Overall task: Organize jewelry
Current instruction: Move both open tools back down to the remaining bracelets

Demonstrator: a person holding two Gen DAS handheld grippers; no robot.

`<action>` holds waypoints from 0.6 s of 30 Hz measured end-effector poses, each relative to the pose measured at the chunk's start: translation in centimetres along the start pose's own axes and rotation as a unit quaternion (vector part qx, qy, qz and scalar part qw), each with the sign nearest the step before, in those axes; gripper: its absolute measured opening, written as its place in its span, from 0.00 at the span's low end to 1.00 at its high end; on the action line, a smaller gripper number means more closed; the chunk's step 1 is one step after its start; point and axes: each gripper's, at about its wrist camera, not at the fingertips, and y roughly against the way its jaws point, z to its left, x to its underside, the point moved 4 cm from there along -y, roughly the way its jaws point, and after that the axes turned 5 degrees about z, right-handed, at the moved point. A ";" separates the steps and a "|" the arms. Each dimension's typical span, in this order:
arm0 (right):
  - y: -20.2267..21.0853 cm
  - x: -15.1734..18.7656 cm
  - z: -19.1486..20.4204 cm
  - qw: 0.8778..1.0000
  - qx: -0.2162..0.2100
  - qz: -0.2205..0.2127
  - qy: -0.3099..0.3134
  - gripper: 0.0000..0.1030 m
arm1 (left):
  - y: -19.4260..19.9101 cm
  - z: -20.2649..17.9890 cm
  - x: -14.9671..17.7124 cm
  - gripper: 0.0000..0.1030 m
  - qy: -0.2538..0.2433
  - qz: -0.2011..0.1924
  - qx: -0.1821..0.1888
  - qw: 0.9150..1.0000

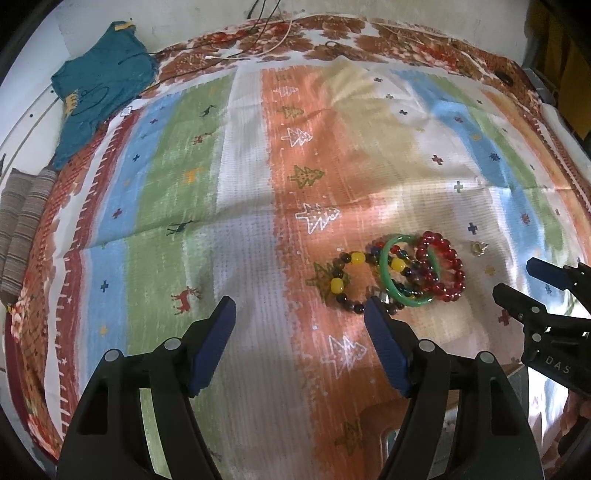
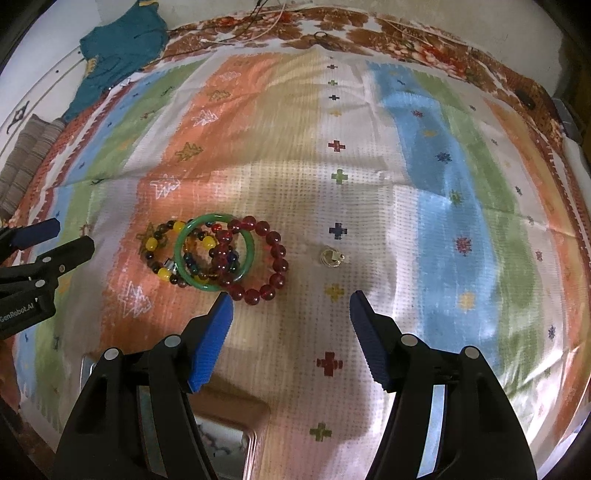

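Both grippers are hovering over a striped cloth (image 2: 295,192) with tree and cross prints. What lies under the cloth is hard to tell.

Left gripper (image 1: 300,305): fingers (image 1: 216,341) spread wide, gripping nothing. Its right finger tip is covering part of the jewelry pile in the left wrist view. Right gripper (image 2: 290,301): fingers (image 2: 212,341) also gaping wide, nothing between them; its left finger tip is sitting just beside the red bead bracelet (image 2: 271,258).

Jewelry is lying in one overlapping clump on the orange stripe. The green bangle (image 2: 214,251) is lying flat across a dark bead bracelet with yellow beads (image 2: 157,245) and overlapping the red bead bracelet. More small beads, blue, red and yellow, are showing inside the bangle; which strand they belong to is unclear. All loops are lying flat, the clump running roughly left-right across the right wrist view.

A small gold-coloured piece (image 2: 331,256), maybe a ring or charm, is sitting apart to the right of the clump, too small to identify.

A copper-coloured tray (image 2: 255,439) is cut off at the bottom edge, mostly hidden behind the right gripper's body; contents blurred.

At the far left, a teal garment (image 1: 99,85) is lying crumpled at the cloth's edge. Thin cords (image 1: 266,33) at the top edge are running out of frame.
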 end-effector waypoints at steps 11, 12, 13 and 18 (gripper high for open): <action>-2.0 -1.1 0.5 1.000 -0.006 0.016 0.002 0.63 | -2.3 -0.4 -0.9 0.70 -0.009 0.016 -0.004 1.000; -2.3 -1.1 0.5 1.000 -0.005 0.018 0.002 0.63 | -2.6 -0.4 -1.0 0.70 -0.009 0.017 -0.004 1.000; -2.5 -1.2 0.4 1.000 -0.003 0.021 0.001 0.63 | -2.7 -0.5 -1.1 0.70 -0.009 0.017 -0.004 1.000; -3.8 -1.4 0.0 0.999 0.005 0.031 -0.004 0.63 | -3.6 -0.7 -1.4 0.70 -0.016 0.022 -0.007 1.000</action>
